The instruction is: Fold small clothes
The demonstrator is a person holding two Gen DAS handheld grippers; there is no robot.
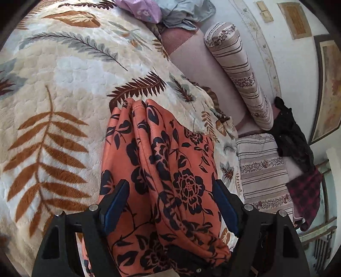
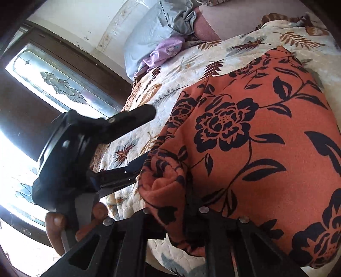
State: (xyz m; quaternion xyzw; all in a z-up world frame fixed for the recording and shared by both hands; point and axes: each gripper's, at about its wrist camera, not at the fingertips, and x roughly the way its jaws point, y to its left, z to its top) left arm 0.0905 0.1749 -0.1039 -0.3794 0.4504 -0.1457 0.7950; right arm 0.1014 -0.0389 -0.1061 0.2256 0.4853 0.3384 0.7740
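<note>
The orange knit garment with a black floral print [image 1: 162,170] lies on the bed, spread over the cream plush blanket with brown and grey fern leaves [image 1: 64,89], and serves as the landmark here. The left gripper [image 1: 170,208] has its blue-padded fingers [image 1: 116,204] spread wide on either side of the garment's near part, the cloth passing between them with no pad visibly pressing on it. The right gripper [image 2: 170,204] is drawn nearly together, pinching a bunched, rolled edge of the garment at its near left corner in the right wrist view. Risk, as judged: with only that narrow pinch secure, the soft, limp fabric could slide out or drag unevenly, skewing the fold; the deep pile of the blanket beneath may cling and pull the lower layer out of line; the wide left fingers could close on several layers at once, since the garment shows soft lengthwise ridges along its far end. Materials: the garment is matte and drapes in rounded folds; the blanket is quilted and fuzzy. Beyond the garment's far edge sit a lilac flowered cloth [image 1: 142,10] and a crumpled pale blue cloth [image 1: 187,12].
</note>
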